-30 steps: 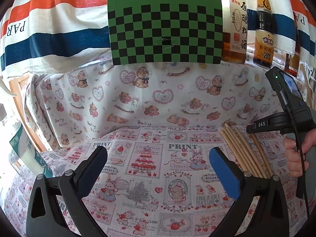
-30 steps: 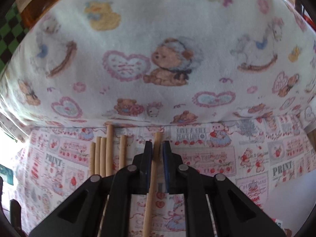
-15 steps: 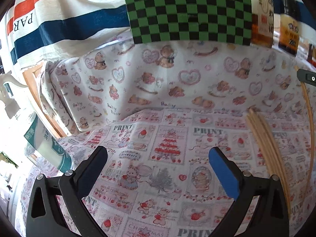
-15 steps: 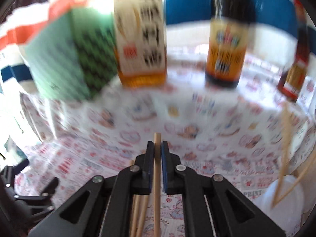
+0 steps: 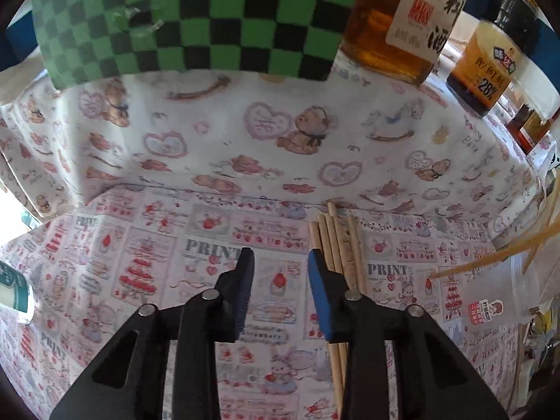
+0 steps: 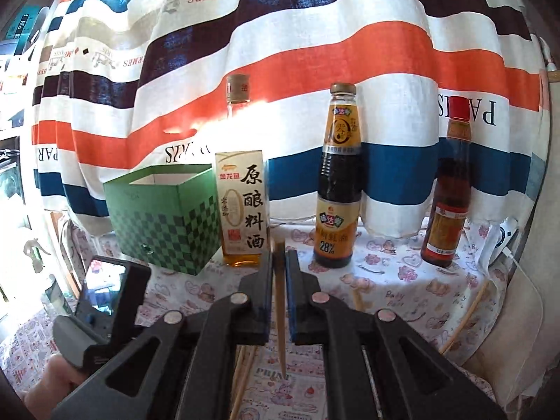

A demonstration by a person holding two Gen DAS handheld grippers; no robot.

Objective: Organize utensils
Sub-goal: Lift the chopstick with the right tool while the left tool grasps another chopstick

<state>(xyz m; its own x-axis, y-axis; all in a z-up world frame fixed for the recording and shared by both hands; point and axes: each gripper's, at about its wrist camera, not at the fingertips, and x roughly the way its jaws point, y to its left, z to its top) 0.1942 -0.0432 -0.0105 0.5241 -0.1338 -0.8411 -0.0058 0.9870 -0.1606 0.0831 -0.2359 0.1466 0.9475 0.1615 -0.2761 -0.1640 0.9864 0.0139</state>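
A cartoon-print cloth covers the worktop (image 5: 147,273); striped curtain (image 6: 315,52) fills the upper frame. Right hand-held gripper (image 6: 279,273) clamps one chopstick (image 6: 280,301); left hand-held gripper (image 5: 278,273), parted, empty, sits beside the chopsticks (image 5: 336,241) at centre-right.

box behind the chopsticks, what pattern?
Green-and-black checkerboard on the box; plain green upper band near its open top. Right wrist view shows it best.

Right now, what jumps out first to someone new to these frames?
The right hand-held gripper is shut on a single wooden chopstick, lifted in front of three sauce bottles and a green checkered box standing against the striped curtain. The left hand-held gripper is open, just beside the chopstick bundle lying on the printed tablecloth.
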